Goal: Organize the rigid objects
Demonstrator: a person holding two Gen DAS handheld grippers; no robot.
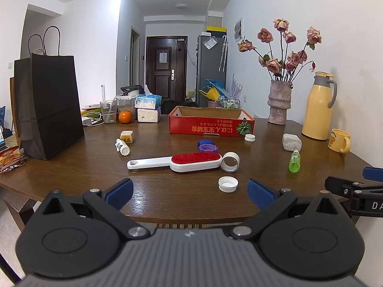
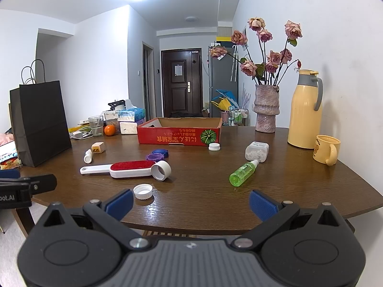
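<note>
A red cardboard box [image 1: 210,124] [image 2: 178,132] stands open at the back of the wooden table [image 1: 167,198]. In front of it lie a white lint brush with a red pad [image 1: 177,162] [image 2: 122,167], a white ring [image 1: 230,161] [image 2: 161,170], purple and blue lids [image 1: 207,145] [image 2: 158,155], white caps [image 1: 228,184] [image 2: 143,191], a green spray bottle [image 1: 294,161] [image 2: 243,173], a clear pill container [image 1: 290,141] [image 2: 256,151] and a small white bottle [image 1: 122,146] [image 2: 87,156]. My left gripper [image 1: 190,192] and right gripper [image 2: 191,203] both hang open and empty over the table's near edge.
A black paper bag [image 1: 47,105] [image 2: 39,122] stands at the left. A vase of dried roses [image 1: 279,101] [image 2: 266,108], a yellow thermos [image 1: 319,106] [image 2: 305,108] and a yellow mug [image 1: 340,140] [image 2: 326,149] line the right. Tissue packs, a glass and an orange [image 1: 125,117] sit at the back left.
</note>
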